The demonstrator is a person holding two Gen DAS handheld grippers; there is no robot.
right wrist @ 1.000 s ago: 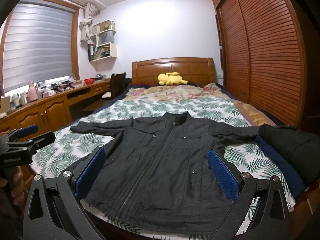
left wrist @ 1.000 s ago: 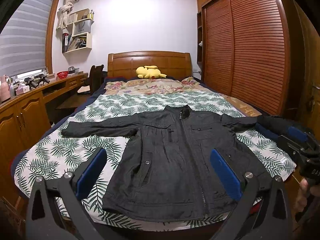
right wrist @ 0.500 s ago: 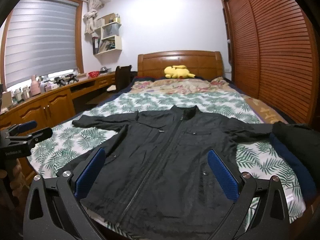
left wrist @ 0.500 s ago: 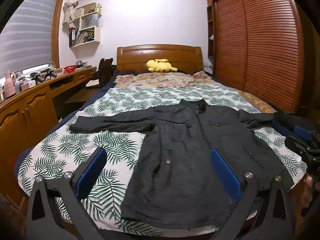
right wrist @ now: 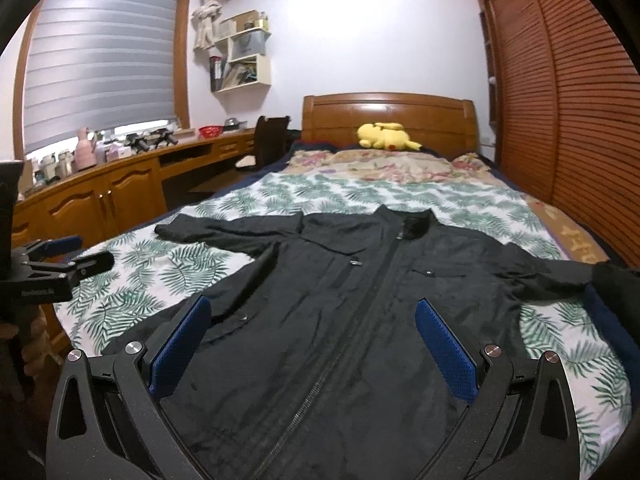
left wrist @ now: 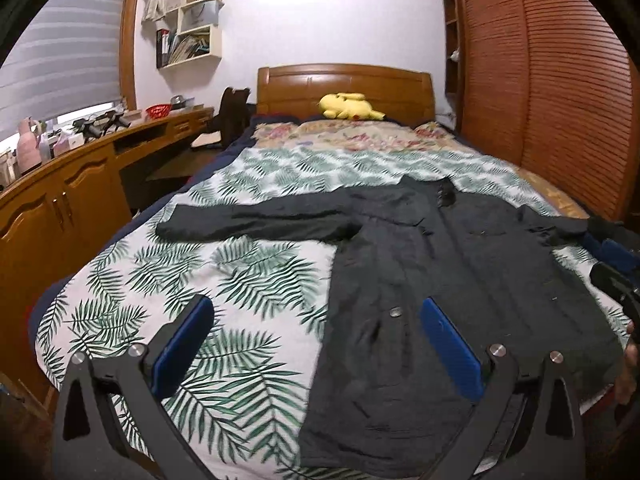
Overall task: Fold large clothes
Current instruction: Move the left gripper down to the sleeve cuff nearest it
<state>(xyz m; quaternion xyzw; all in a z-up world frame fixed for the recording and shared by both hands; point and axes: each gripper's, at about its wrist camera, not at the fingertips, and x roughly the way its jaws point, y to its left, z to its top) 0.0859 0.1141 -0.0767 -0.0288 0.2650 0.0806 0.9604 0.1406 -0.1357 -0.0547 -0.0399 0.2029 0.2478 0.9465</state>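
A large black jacket [left wrist: 440,264] lies flat and face up on the bed, sleeves spread to both sides, collar toward the headboard; it also shows in the right wrist view [right wrist: 352,304]. My left gripper [left wrist: 316,344] is open and empty, held above the bed's foot over the jacket's left hem and the bare sheet beside it. My right gripper [right wrist: 312,340] is open and empty above the jacket's lower front. The left gripper also shows at the left edge of the right wrist view [right wrist: 60,260].
The bed has a palm-leaf sheet [left wrist: 200,280] and a wooden headboard [left wrist: 344,84] with a yellow plush toy [left wrist: 348,106]. A wooden desk with cabinets [left wrist: 72,200] runs along the left. Slatted wardrobe doors [left wrist: 560,80] stand on the right. Dark folded clothes [right wrist: 616,296] sit at the bed's right edge.
Both grippers have moved lower and closer to the bed. The left one has swung to the left, so the jacket now sits right of its centre. The jacket has not moved.
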